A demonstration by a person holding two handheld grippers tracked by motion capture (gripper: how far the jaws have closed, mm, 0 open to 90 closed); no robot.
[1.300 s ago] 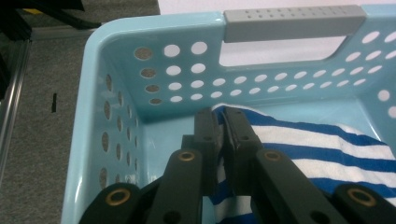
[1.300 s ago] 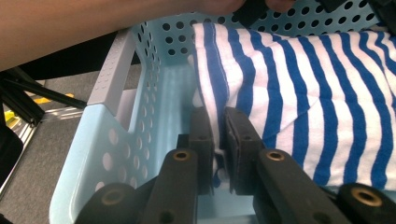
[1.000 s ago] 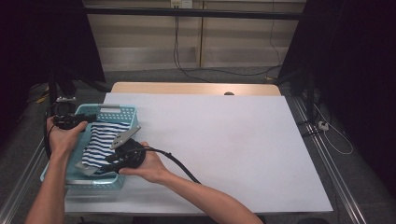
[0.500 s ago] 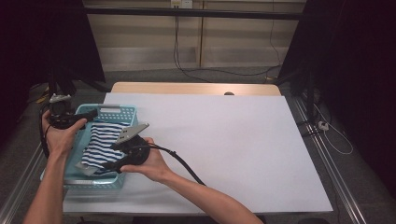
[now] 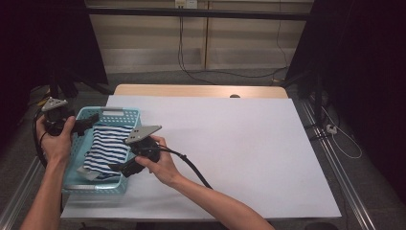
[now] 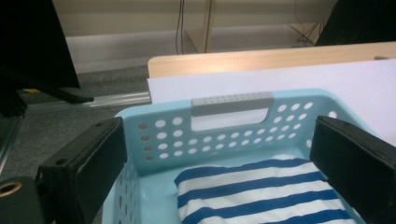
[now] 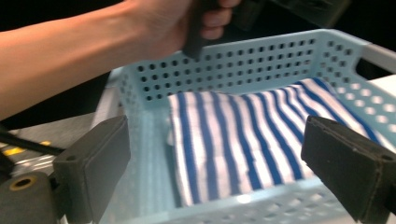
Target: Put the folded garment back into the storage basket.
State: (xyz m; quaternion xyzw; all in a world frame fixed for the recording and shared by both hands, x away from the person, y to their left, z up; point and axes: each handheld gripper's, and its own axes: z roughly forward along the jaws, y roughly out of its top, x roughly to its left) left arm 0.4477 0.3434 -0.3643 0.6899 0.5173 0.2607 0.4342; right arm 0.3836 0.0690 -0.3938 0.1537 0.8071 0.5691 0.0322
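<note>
So the striped cloth [image 5: 106, 147] is folded and lying flat on the floor of the light-blue basket [image 5: 125, 113], which sits at the table's [image 5: 249, 143] near-left corner. In the high view the cloth's long axis runs roughly 12 to 6, with the stripes going across it, and it fills most of the basket floor.

Both sets of fingers have just been opening, and nothing is between either pair now. The right gripper [image 5: 125, 167] sits at the basket's 3 o'clock wall near the front corner, fingers [image 7: 91, 163] spread wide and aimed toward 9 over the rim, so in the right gripper view the cloth [image 7: 243, 140] lies just below and ahead of them. The left gripper [image 5: 88, 120] is at the 10 o'clock corner of the basket, fingers [image 6: 88, 163] also wide, looking along the far wall with its grey handle [image 6: 232, 103], the cloth's far end [image 6: 261, 196] below.

My read: the cloth is dropped off and both hands are clear of it. If anything needs another grab, the right hand is nearer the cloth's near end and the left is nearer the far end, each just above its own edge.
</note>
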